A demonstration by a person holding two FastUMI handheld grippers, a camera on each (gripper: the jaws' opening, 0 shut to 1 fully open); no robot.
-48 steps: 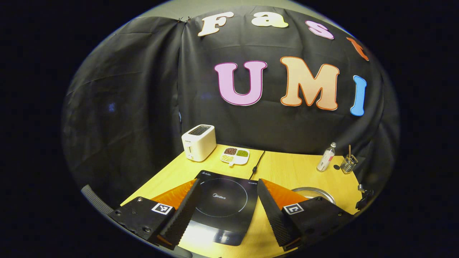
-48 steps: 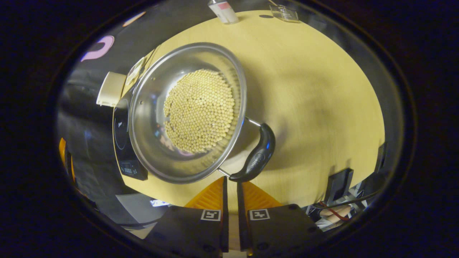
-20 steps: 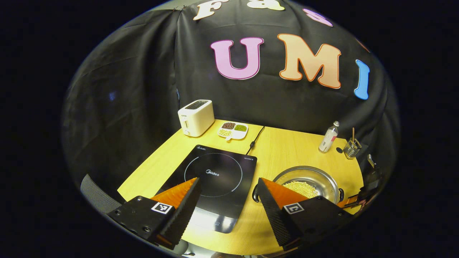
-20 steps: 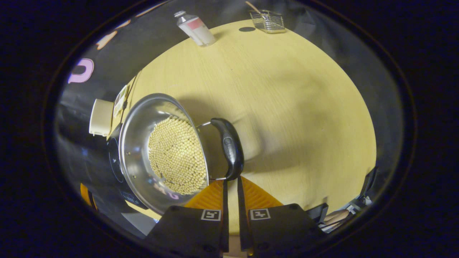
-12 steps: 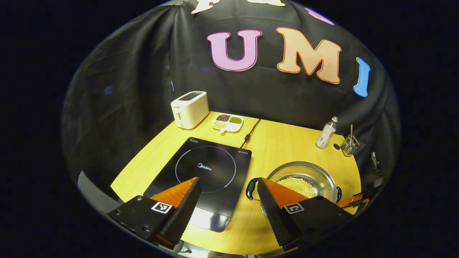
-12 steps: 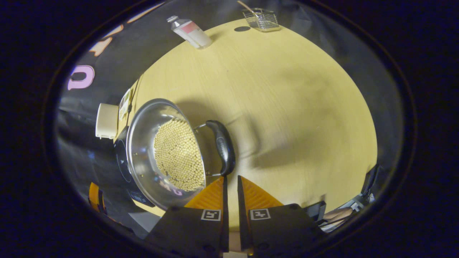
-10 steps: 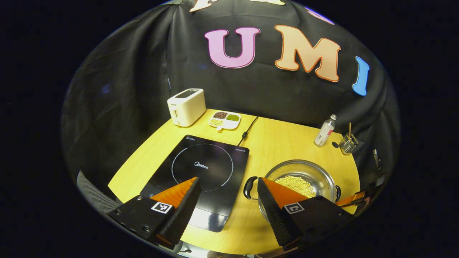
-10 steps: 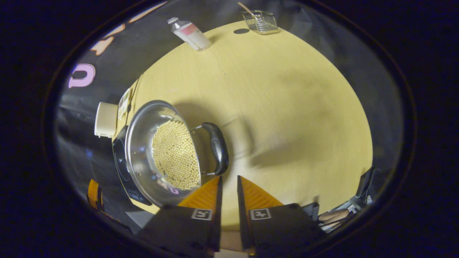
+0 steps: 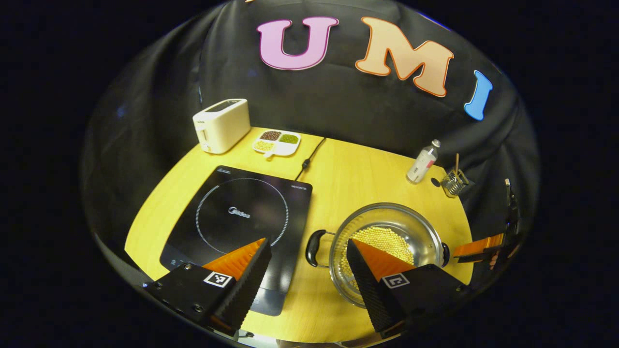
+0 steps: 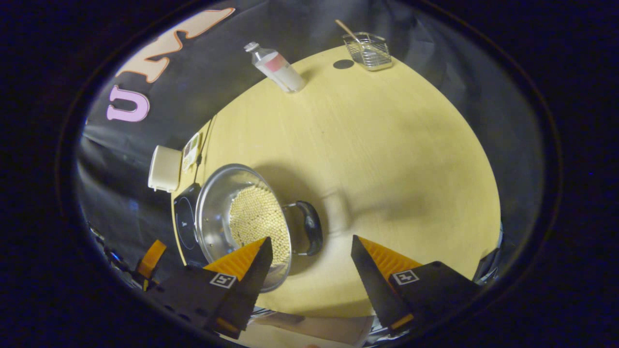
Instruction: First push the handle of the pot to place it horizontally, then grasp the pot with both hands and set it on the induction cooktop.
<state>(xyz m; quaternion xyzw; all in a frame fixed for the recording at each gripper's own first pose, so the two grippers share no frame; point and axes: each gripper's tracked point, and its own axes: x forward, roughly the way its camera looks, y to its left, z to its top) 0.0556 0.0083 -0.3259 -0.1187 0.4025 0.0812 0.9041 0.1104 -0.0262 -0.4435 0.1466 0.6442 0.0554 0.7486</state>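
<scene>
The round wooden table [image 9: 367,169] carries everything. On its left part lies the black induction cooktop [image 9: 242,217], bare, with a white toaster [image 9: 221,124] and a divided dish of beans [image 9: 277,143] behind it. The steel pot [image 9: 391,241] (its bottom covered with pale beans) stands on the table just right of the cooktop, apart from it. Its two black loop handles, the left handle [image 9: 312,248] and the right handle [image 10: 309,227], point out to either side, so the pushing step looks done and the two-handed grasp is the step in hand. A bottle [image 9: 422,162] and a small wire holder [image 9: 453,180] stand at the far edge.

The left gripper [image 9: 307,263] hovers near the pot, jaws spread wide and holding nothing. The right gripper [image 10: 309,266] likewise has its jaws released, the right handle lying just ahead between them. Next, each gripper likely needs to close on its own handle before the lift.
</scene>
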